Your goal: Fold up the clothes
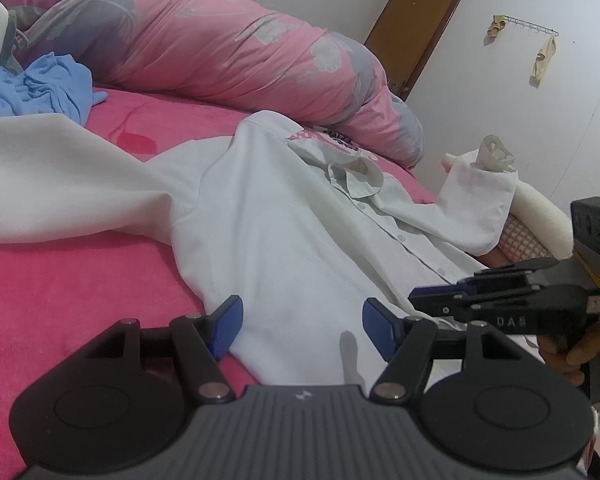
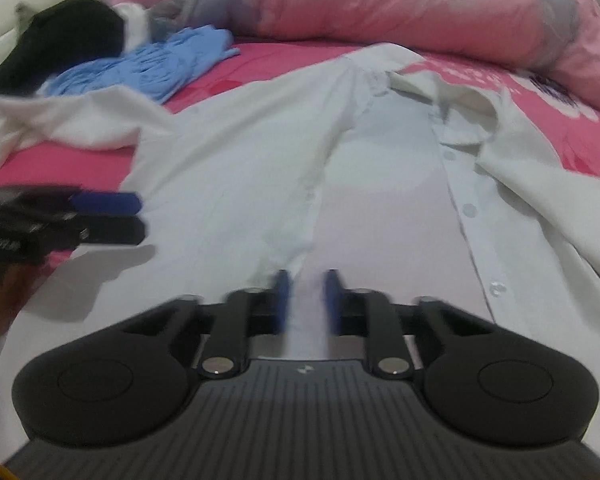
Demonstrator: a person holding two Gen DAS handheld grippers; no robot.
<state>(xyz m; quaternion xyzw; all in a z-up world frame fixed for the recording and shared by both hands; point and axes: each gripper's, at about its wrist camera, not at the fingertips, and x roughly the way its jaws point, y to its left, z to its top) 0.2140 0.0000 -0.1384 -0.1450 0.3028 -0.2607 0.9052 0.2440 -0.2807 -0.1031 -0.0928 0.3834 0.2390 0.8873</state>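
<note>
A white button-up shirt [image 1: 284, 216] [image 2: 384, 184] lies face up on the pink bed, collar toward the far side. Its left sleeve [image 1: 60, 184] spreads out to the side. My left gripper [image 1: 302, 328] hovers open over the lower left hem, its blue pads [image 1: 228, 326] wide apart with cloth beneath them. In the right wrist view the left gripper [image 2: 140, 218] shows at the left edge. My right gripper [image 2: 307, 300] [image 1: 414, 298] sits low at the hem near the button placket [image 2: 468, 210], jaws narrow, with a ridge of shirt cloth pinched between the pads. The view is blurred.
A pink and grey flowered duvet [image 1: 228, 44] is heaped along the far side of the bed. A crumpled blue garment [image 1: 40, 88] [image 2: 148, 68] and a black one [image 2: 64, 40] lie at the far left. A white cloth [image 1: 480, 204] hangs over the bed's right edge.
</note>
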